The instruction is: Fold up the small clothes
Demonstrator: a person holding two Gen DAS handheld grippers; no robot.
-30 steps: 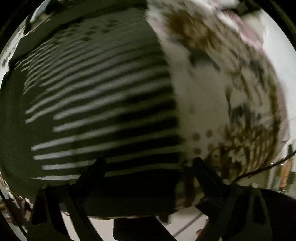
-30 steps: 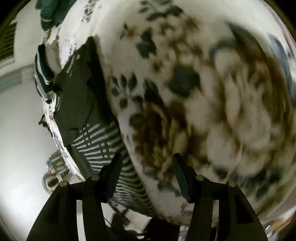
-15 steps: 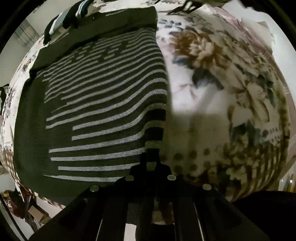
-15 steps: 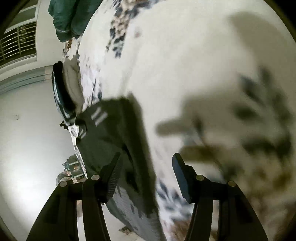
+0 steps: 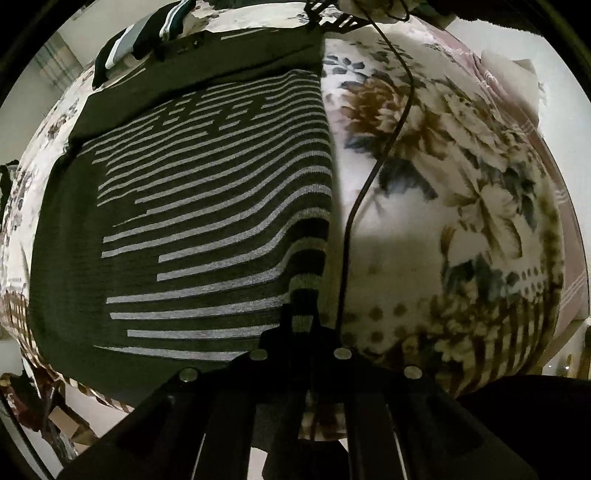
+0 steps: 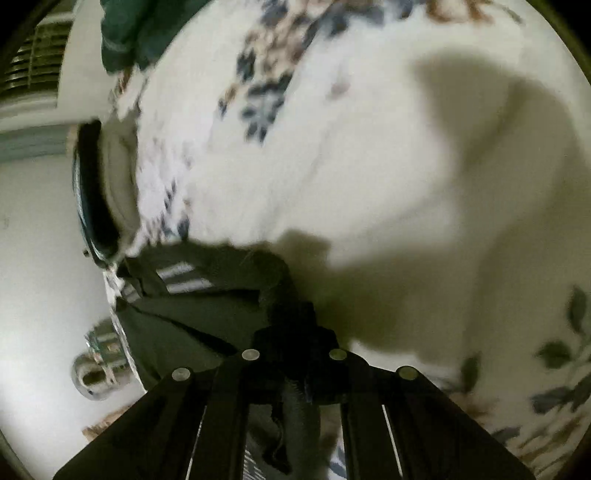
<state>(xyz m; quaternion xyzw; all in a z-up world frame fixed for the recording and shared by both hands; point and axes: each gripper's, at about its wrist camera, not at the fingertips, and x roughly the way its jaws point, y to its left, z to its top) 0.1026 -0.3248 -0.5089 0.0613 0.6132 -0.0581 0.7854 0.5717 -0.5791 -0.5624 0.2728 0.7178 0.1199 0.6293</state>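
Observation:
A dark green sweater with grey stripes (image 5: 207, 206) lies flat on a floral bedspread (image 5: 461, 192). My left gripper (image 5: 301, 317) is shut on the sweater's near right edge, which lifts slightly at the pinch. In the right wrist view my right gripper (image 6: 291, 314) is shut on a dark, plain corner of the same sweater (image 6: 192, 306), close over the bedspread (image 6: 332, 147). That view is blurred.
A thin black cable (image 5: 373, 166) runs across the bedspread just right of the sweater. A folded dark garment with white stripes (image 5: 147, 33) lies at the bed's far edge. A dark green cloth (image 6: 140, 29) sits at the top left of the right wrist view.
Both grippers were open a second ago. The left closed on the sweater's edge first; the right moved along the bed to the sweater's corner and has now closed on it.

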